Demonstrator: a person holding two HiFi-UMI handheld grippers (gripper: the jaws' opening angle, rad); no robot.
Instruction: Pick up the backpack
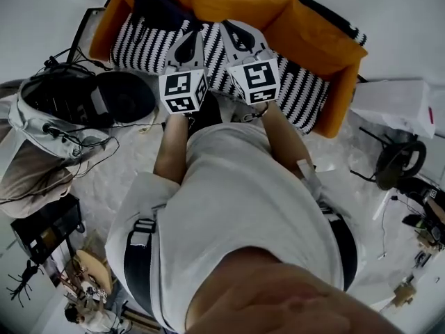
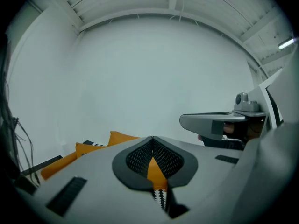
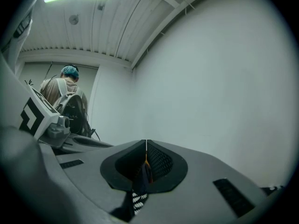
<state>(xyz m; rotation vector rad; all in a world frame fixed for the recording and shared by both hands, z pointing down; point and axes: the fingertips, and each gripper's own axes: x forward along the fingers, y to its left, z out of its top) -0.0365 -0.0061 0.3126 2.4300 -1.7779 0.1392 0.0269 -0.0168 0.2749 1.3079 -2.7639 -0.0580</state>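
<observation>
The backpack (image 1: 229, 5) is orange with black-and-white striped panels (image 1: 139, 40) and spreads out in front of me in the head view. My left gripper (image 1: 186, 47) and right gripper (image 1: 240, 37) sit side by side on its near edge, each with a marker cube behind it. In the left gripper view the left gripper (image 2: 152, 139) is shut on orange fabric (image 2: 154, 169) and a striped strip. The right gripper (image 3: 146, 143) is shut on a dark fold with a striped strap (image 3: 136, 197) and a sliver of orange.
A grey open bag (image 1: 42, 117) with cables and a black round case (image 1: 125, 96) lie at the left. A white box (image 1: 393, 103) and black gear (image 1: 396, 162) are at the right. A person wearing a backpack (image 3: 65, 101) stands by the far wall.
</observation>
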